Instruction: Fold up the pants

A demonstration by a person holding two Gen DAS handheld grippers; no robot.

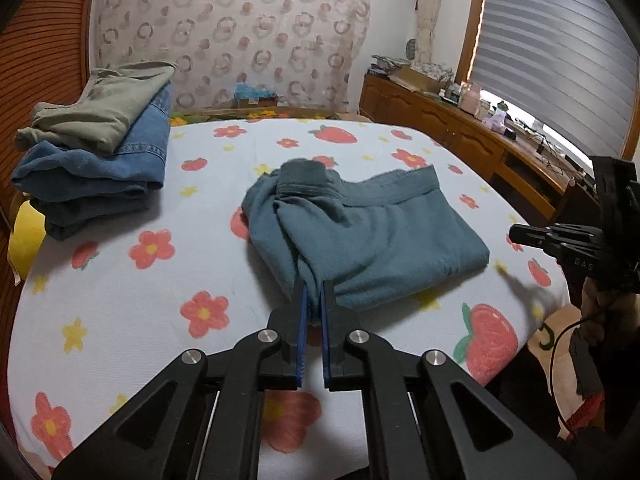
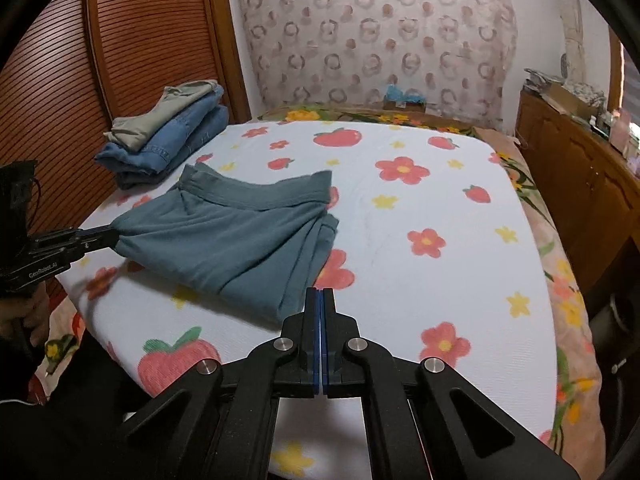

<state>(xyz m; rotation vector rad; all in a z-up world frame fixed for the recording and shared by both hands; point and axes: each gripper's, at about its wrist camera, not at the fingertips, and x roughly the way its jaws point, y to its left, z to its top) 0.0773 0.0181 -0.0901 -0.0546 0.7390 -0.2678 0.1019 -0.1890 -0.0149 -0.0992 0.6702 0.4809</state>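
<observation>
Teal pants [image 1: 372,236] lie folded on the flowered bed sheet [image 1: 168,292], waistband toward the far side. My left gripper [image 1: 314,286] is shut on a bunched near corner of the teal pants. In the right wrist view the pants [image 2: 240,240] lie left of centre and the left gripper [image 2: 108,236] pinches their left corner, lifting it slightly. My right gripper [image 2: 320,294] is shut and empty, just off the pants' near right edge; it also shows in the left wrist view [image 1: 516,236] at the right, apart from the cloth.
A stack of folded pants, olive on blue denim [image 1: 100,148], sits at the bed's far left by the wooden slatted door [image 2: 132,60]. A wooden cabinet [image 1: 460,132] with clutter runs along the right. A yellow object [image 1: 26,236] lies at the left bed edge.
</observation>
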